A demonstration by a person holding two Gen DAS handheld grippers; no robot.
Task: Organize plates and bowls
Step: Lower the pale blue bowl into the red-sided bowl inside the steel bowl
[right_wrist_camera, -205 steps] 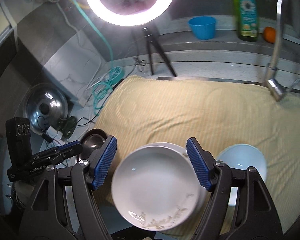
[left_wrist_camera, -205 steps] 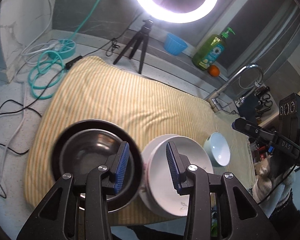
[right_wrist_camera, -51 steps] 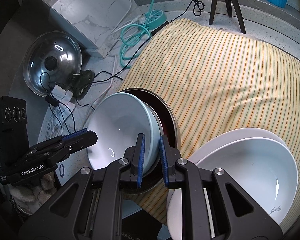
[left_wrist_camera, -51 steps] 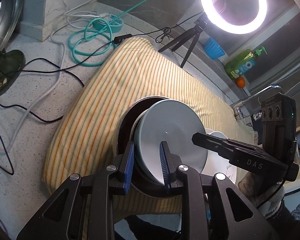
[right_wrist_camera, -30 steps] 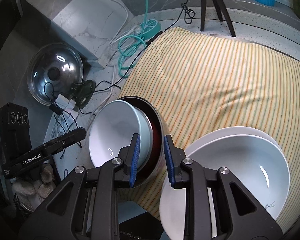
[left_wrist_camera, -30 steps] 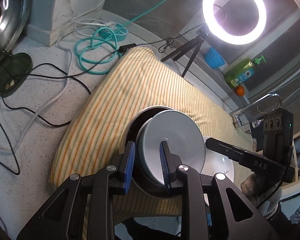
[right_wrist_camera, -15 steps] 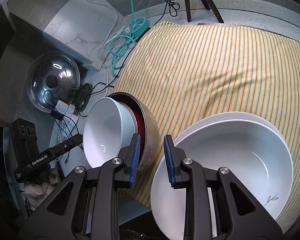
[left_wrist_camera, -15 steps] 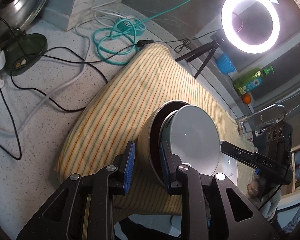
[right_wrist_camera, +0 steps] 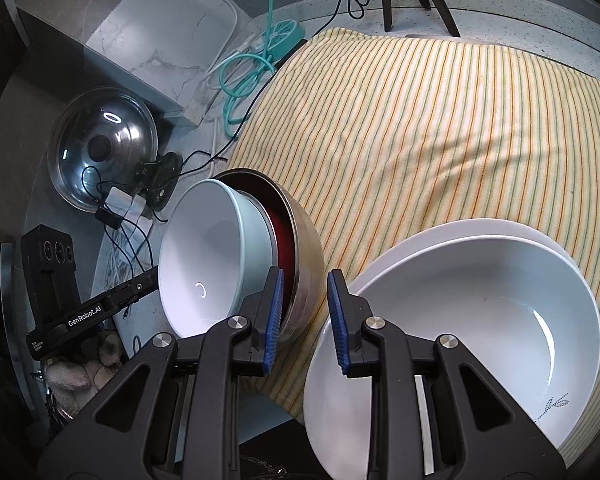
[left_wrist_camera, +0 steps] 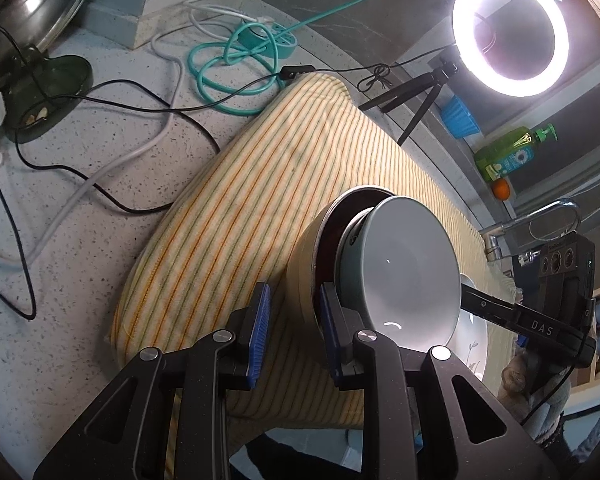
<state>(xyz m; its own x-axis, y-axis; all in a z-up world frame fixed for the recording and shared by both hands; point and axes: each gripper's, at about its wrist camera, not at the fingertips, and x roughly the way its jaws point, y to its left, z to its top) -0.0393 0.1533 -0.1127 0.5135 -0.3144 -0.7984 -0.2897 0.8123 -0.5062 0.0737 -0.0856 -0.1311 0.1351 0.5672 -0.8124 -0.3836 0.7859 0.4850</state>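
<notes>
A metal bowl [left_wrist_camera: 300, 264] with a dark red inside stands near the front left corner of the striped cloth [left_wrist_camera: 240, 208]. A pale blue bowl [left_wrist_camera: 404, 264] lies nested in it. My left gripper [left_wrist_camera: 294, 288] is shut on the metal bowl's left rim, one pad inside and one outside. My right gripper [right_wrist_camera: 306, 272] is shut on the opposite rim of the same metal bowl [right_wrist_camera: 304, 248], beside the pale blue bowl [right_wrist_camera: 212, 264]. Just right of it are stacked white deep plates [right_wrist_camera: 480, 300].
A ring light on a tripod [left_wrist_camera: 508, 28], a blue cup [left_wrist_camera: 458, 118], a green soap bottle [left_wrist_camera: 508, 152], an orange [left_wrist_camera: 501, 189] and a faucet [left_wrist_camera: 540, 216] line the back. Cables [left_wrist_camera: 236, 68] and a pot lid [right_wrist_camera: 100, 148] lie left of the cloth.
The pale blue bowl went from the cloth at the right into the metal bowl. My right gripper shifted from its rim to the metal bowl's rim. My left gripper has sunk beside the bowl.
</notes>
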